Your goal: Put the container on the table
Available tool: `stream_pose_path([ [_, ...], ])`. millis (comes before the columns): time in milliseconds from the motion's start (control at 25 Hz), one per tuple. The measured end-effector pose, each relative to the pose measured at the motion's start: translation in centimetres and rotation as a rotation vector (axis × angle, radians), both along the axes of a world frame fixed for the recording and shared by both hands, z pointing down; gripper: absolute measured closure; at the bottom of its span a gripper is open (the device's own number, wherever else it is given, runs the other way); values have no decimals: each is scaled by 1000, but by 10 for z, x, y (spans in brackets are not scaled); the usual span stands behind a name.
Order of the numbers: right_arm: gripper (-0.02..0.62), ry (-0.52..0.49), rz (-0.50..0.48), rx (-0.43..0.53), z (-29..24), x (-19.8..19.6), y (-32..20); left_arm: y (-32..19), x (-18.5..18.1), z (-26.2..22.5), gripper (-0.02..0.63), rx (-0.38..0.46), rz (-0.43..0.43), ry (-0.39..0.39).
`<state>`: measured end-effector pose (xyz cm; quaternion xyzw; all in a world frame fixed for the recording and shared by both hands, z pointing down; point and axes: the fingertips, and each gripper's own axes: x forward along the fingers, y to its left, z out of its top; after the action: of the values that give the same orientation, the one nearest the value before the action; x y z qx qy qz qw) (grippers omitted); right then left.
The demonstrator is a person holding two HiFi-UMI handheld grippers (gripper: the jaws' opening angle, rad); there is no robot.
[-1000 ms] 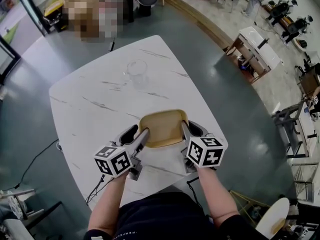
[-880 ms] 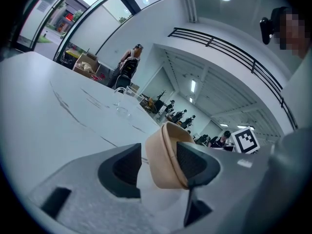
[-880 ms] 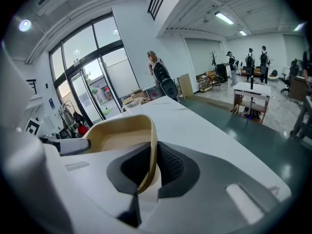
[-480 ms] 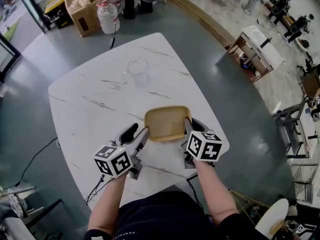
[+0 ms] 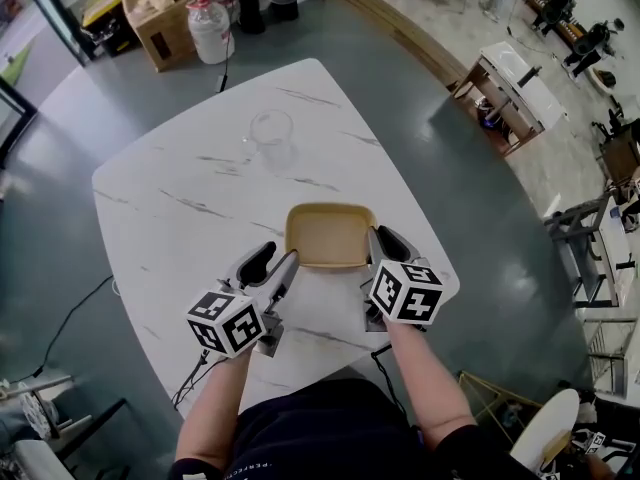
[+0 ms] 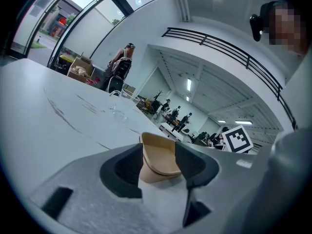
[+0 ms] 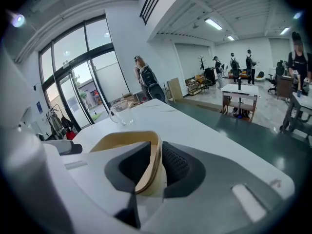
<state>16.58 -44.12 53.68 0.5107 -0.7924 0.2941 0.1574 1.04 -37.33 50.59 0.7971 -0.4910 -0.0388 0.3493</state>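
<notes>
No word, number or brand name can be read anywhere in the scene. The marker cube (image 5: 227, 323) on the left gripper (image 5: 274, 262) and the marker cube (image 5: 407, 292) on the right gripper (image 5: 383, 240) carry only black-and-white square patterns, not letters; one such pattern also faces the left gripper view (image 6: 238, 139). A line of pale print (image 5: 245, 468) runs across the person's dark shirt, too small to make out. A red sign (image 6: 62, 19) outside the windows is likewise illegible.

white marble table (image 5: 180, 218) bears glass (image 5: 271, 131), container (image 5: 325, 236).
</notes>
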Motion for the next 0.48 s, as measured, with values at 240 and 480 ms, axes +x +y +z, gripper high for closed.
stream_pose_path([
  [240, 534, -5, 2, 12, -4, 2, 10, 4, 1, -4, 447, 19, 10, -33],
  [480, 570, -2, 43, 21, -9, 9, 22, 13, 2, -12, 514, 39, 37, -100],
])
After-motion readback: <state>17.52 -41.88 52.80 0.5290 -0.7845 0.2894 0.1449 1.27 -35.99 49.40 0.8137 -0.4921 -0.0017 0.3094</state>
